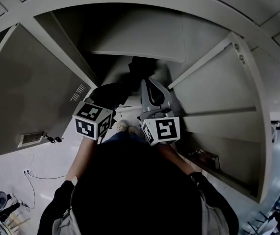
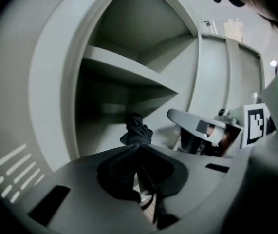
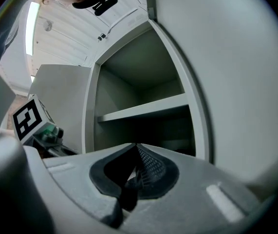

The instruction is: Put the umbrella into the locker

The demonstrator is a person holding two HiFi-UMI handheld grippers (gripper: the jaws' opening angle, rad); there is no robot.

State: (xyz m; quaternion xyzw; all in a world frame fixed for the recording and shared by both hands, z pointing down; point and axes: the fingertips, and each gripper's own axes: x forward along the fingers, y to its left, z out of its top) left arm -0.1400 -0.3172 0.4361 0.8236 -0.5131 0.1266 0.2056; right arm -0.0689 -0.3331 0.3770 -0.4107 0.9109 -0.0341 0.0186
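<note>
The grey locker stands open with a shelf [image 1: 139, 47] across it. A black folded umbrella [image 2: 136, 129] lies in the dark compartment under the shelf [image 2: 124, 69]; in the head view the umbrella [image 1: 140, 66] is a dark shape at the locker's mouth. My left gripper [image 2: 139, 146] is shut just short of the umbrella, with nothing seen between its pads. In the head view the left gripper [image 1: 121, 88] points into the locker. Beside it on the right, my right gripper [image 1: 148, 84] is shut and empty. The right gripper [image 3: 137, 146] faces the shelf [image 3: 143, 108].
The locker's left door [image 1: 32, 92] and right door [image 1: 223, 106] swing wide on either side of my arms. More closed lockers stand around. A cable [image 1: 32, 173] lies on the tiled floor at lower left. The person's shoes [image 1: 122, 126] show between the marker cubes.
</note>
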